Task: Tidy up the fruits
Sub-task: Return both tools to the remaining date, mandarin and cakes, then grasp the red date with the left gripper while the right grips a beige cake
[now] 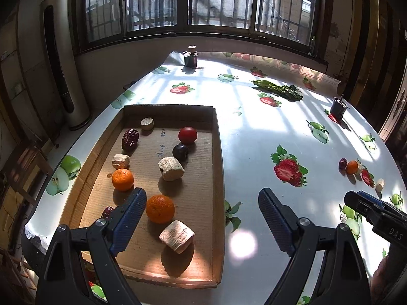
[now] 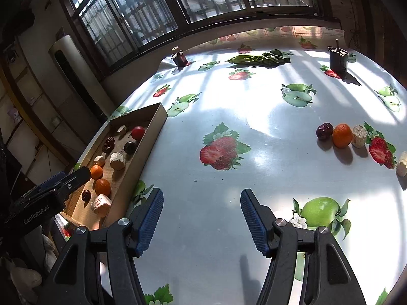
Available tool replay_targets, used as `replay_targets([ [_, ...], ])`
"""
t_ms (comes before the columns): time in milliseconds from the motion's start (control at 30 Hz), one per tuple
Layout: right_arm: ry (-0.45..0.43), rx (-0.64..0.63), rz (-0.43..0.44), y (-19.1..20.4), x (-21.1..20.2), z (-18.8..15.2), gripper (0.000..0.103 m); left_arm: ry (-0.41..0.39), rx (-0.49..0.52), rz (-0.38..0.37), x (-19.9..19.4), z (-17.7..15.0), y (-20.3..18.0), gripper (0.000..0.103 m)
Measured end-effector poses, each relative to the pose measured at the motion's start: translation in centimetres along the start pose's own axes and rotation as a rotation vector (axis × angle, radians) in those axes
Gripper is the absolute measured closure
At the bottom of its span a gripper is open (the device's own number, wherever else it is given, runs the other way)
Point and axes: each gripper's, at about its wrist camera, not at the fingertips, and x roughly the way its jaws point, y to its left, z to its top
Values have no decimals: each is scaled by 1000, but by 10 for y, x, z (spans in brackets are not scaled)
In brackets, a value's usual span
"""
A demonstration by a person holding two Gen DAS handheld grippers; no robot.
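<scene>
Both the left tongs (image 1: 202,218) and right tongs (image 2: 202,219) hang released and empty; the far-right orange (image 2: 342,135) on the counter (image 2: 254,152) looks light, firm, roll-prone, best pinched across its middle.

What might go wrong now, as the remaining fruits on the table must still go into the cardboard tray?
1. The orange, the dark date and a pale chunk touch in a row; gripping one may push or roll the others.
2. Another pale chunk lies near the table edge and might fall.
3. The cardboard tray is crowded; a dropped fruit may hit the oranges there.
</scene>
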Motion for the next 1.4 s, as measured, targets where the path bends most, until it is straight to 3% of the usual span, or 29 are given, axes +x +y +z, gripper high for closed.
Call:
replay_targets([
  [267, -40, 119, -300, -136, -48, 19, 36, 76, 160, -148, 30, 4, -87, 14],
  [367, -30, 157, -357, -173, -52, 24, 36, 66, 242, -191, 38, 11, -130, 14],
  [467, -16, 195, -360, -196, -51, 28, 36, 29, 340, -244, 49, 19, -174, 14],
  [600, 14, 197, -335, -204, -37, 35, 36, 44, 440, -337, 80, 25, -220, 14],
  [700, 40, 164, -333, -201, -25, 40, 36, 77, 487, -375, 104, 28, -244, 26],
  [900, 79, 122, -382, -208, -15, 36, 36, 120, 562, -393, 134, 30, -269, 31],
  [1033, 89, 107, -404, -211, -12, 30, 37, 116, 550, -459, 139, 38, -273, 31],
  [1233, 71, 106, -412, -212, -16, 27, 60, 160, 553, -562, 141, 37, -273, 45],
  [1400, 68, 107, -399, -213, -19, 25, 65, 182, 568, -563, 143, 33, -264, 60],
])
